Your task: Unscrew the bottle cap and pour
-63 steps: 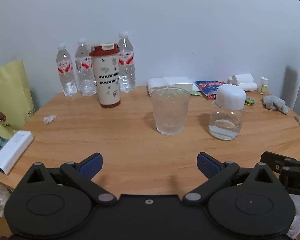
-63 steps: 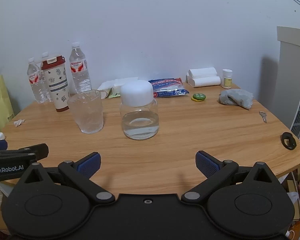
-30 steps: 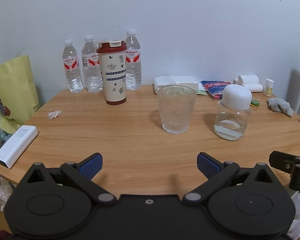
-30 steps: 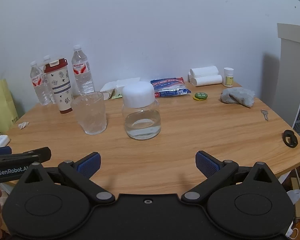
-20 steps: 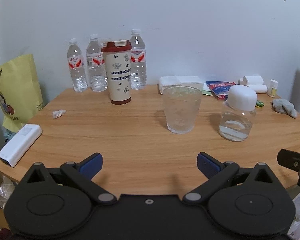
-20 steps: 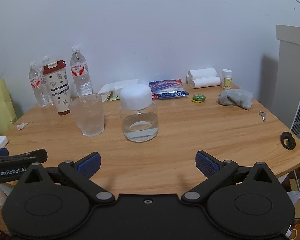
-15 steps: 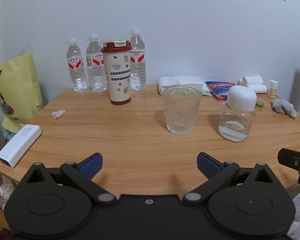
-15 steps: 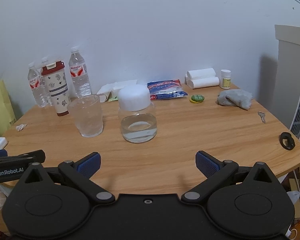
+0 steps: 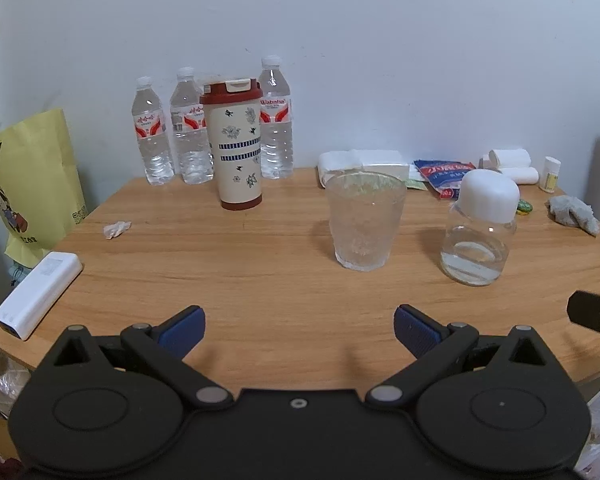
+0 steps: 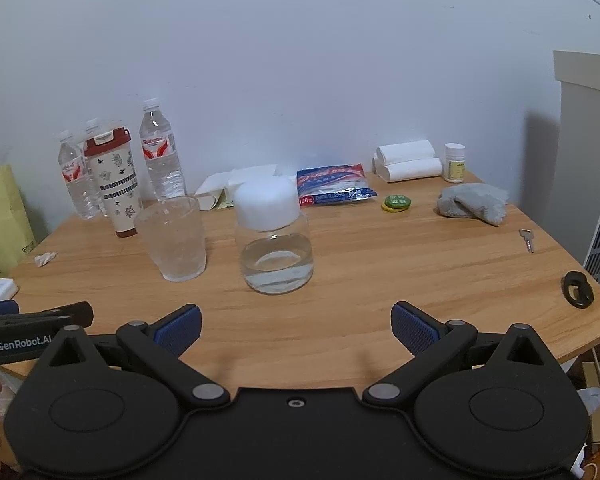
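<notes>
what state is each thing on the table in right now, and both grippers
glass bottle: upright, partly filled with clear liquid
white cap: on the bottle
glass cup: upright, looks empty
tumbler: upright, lid on
three water bottles: upright, capped
pill bottle: upright, capped
grey cloth: crumpled
left gripper: open, holding nothing
right gripper: open, holding nothing
</notes>
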Available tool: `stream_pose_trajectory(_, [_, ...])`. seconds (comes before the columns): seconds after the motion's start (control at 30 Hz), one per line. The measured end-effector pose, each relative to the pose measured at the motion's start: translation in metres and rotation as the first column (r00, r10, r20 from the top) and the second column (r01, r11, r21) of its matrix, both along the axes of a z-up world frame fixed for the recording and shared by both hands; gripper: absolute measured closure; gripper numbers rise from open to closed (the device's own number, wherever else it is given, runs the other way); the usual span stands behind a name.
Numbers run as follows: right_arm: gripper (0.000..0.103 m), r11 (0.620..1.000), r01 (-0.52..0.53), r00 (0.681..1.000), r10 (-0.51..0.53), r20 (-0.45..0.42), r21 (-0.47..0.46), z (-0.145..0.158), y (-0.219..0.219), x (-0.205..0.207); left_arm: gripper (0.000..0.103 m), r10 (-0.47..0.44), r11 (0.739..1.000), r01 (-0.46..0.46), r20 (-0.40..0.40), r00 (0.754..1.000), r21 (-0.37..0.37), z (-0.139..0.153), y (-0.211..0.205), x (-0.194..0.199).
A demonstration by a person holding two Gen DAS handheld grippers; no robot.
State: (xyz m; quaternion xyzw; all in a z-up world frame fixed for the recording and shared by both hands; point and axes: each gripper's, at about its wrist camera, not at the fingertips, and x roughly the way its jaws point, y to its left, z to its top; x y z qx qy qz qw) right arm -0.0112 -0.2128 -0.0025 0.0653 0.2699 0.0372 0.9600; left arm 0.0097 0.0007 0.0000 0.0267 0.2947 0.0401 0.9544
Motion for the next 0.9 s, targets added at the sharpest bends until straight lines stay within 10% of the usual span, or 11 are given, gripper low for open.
stream_pose_trajectory(0.63, [0.000,1.000,0.009,0.999,-0.008,0.033,-0.018,0.008,-0.011,0.042,0.000,-0.174,0.985,0.174,0.031,0.984,0.000,-0.009,-0.030,0.040])
stream_pose_trajectory(0.9, [0.000,1.000,-0.026,0.996,0.025,0.083,0.006,0.010,-0.030,0.068,0.000,-0.363,0.932,0.363,0.016,0.932,0.017,-0.023,-0.061,0.062])
